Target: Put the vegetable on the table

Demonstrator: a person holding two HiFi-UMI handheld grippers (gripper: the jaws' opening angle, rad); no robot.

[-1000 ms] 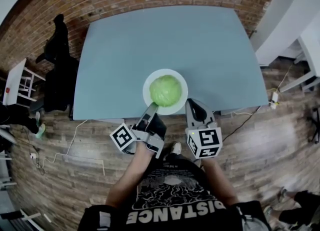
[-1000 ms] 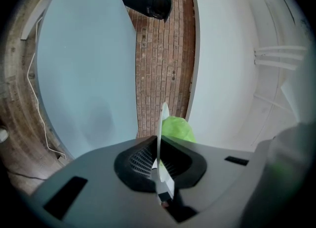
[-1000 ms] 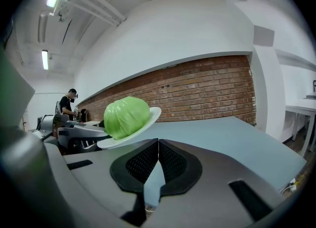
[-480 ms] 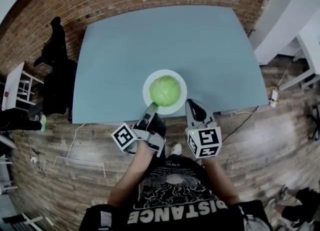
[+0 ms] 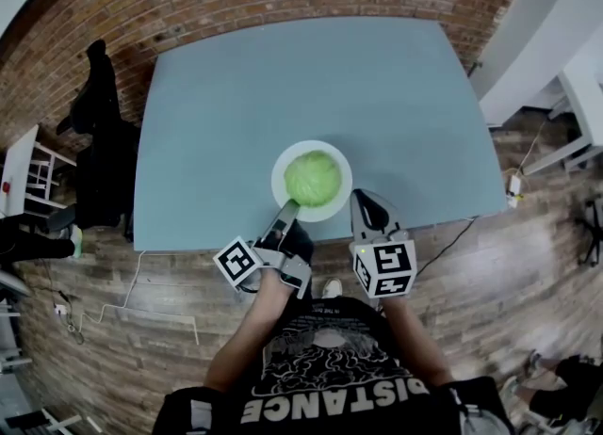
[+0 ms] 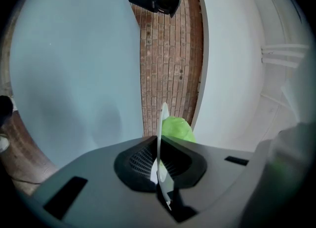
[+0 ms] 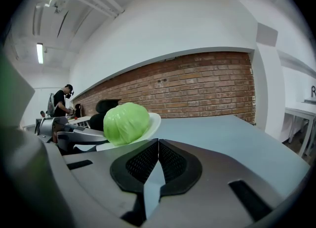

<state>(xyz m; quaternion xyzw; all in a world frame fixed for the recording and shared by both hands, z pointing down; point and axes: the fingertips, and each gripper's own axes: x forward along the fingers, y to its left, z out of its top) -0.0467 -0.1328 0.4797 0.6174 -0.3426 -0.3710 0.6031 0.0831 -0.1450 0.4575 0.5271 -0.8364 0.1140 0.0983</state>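
Barely shifted inward, the round white plate (image 5: 340, 156) bearing the pale green cabbage (image 5: 312, 179) hangs low-centre over the blue-grey surface (image 5: 283, 85), its rim clamped by the left gripper (image 5: 288, 207) fingers, right gripper (image 5: 364, 201) fingers clenched empty; cabbage seemingly undelivered.

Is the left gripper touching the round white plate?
Touching. In the left gripper view, the left gripper is shut on the round white plate, its rim between the jaws.
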